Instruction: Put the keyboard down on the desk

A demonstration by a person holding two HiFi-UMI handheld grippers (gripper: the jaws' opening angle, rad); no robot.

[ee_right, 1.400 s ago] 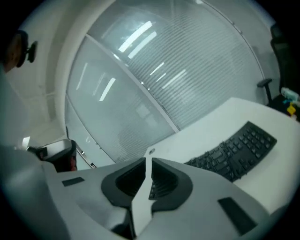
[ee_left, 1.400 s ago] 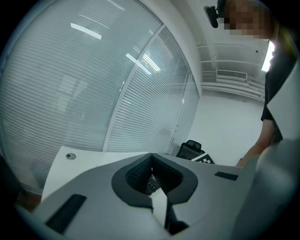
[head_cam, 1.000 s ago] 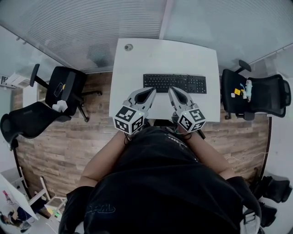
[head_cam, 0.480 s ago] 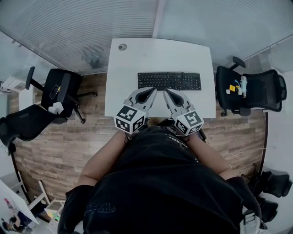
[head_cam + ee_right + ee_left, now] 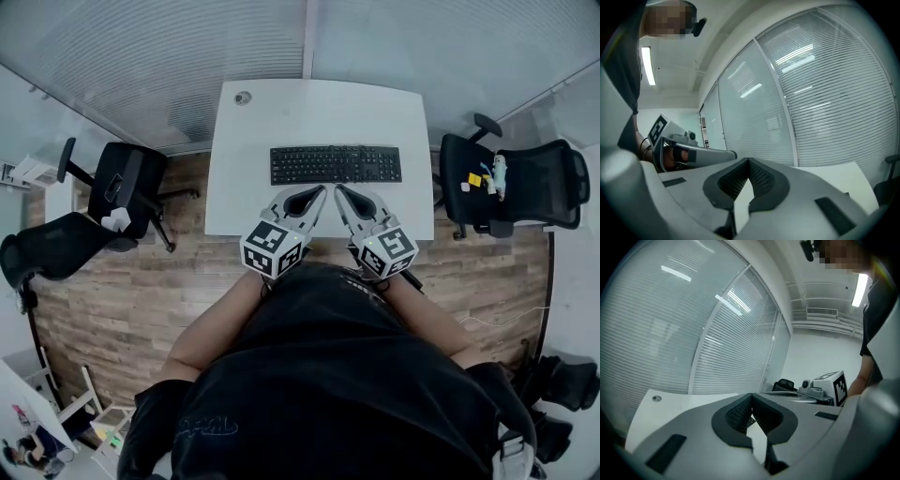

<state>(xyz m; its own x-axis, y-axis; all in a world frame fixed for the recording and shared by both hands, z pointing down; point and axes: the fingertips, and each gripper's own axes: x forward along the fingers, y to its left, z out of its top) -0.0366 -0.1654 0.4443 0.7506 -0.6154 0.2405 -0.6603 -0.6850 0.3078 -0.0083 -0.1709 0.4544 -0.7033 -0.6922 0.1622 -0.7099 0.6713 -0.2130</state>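
A black keyboard (image 5: 336, 164) lies flat across the middle of the white desk (image 5: 319, 112), parallel to its front edge. My left gripper (image 5: 317, 191) and right gripper (image 5: 341, 190) hover side by side just in front of the keyboard's near edge, tips angled toward each other. Both are shut and hold nothing. In the left gripper view the left gripper (image 5: 751, 397) has its pads meeting over the desk (image 5: 670, 401), and the right gripper (image 5: 825, 390) shows beside it. In the right gripper view the right gripper (image 5: 748, 161) is also pressed together.
A glass wall with blinds runs behind the desk. Two black office chairs (image 5: 122, 187) stand on the wood floor at the left, and another chair (image 5: 525, 192) with small items on its seat stands at the right. A round cable grommet (image 5: 243, 97) sits in the desk's far left corner.
Both grippers have drawn back a little from the keyboard's front edge toward the person and stayed shut. The keyboard rests on the desk; the head view has shifted slightly.
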